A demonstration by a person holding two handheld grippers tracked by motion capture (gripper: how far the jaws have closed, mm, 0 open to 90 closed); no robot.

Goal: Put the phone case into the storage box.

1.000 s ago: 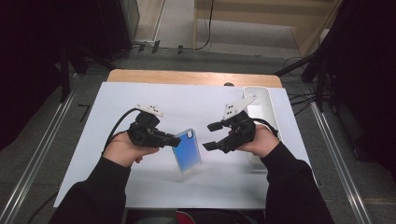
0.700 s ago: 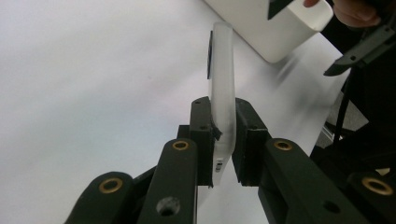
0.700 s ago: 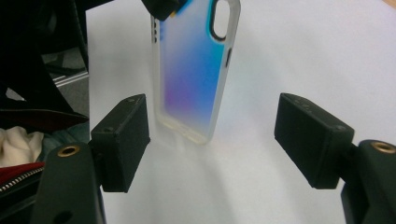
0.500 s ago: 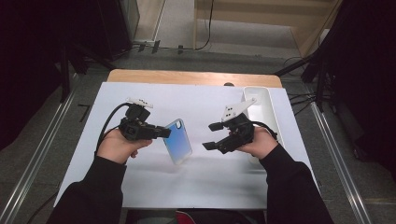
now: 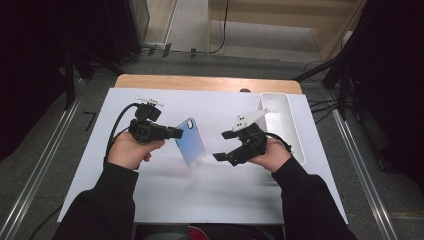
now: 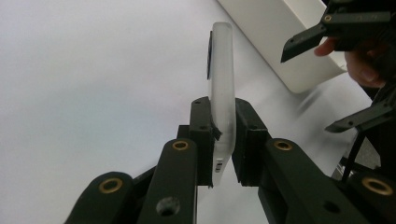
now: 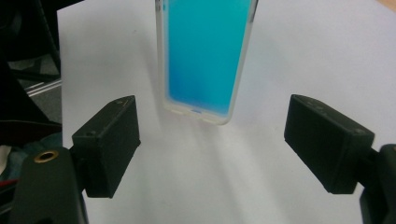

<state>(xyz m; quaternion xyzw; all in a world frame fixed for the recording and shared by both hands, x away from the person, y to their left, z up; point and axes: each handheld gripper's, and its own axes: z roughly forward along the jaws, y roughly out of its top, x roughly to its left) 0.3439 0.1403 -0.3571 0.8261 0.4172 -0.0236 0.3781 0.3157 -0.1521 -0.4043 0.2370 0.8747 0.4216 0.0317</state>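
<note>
A: How did the handover step stand at that moment?

B: The left claw point(image 5: 176, 133) was clamped on the edge of the translucent blue rectangular phone case point(image 5: 190, 142), holding it tilted above the middle of the white-covered counter point(image 5: 165, 195). The right claw point(image 5: 223, 146) was open, with nothing between its pads, apart from the case and facing it.

A: What would have made the step go well?

B: I think the right claw had to come straight to the free lower end of the case, with one pad on each flat face, and close fully before the left one let go. A grip only on the corner could have let the smooth case slip.

A: And compared with one second before?

B: The case stood more upright and nearer the left edge, and the right claw's jaws had just been opening. The long white plastic tray point(image 5: 278, 107) at the right edge had not moved.
</note>
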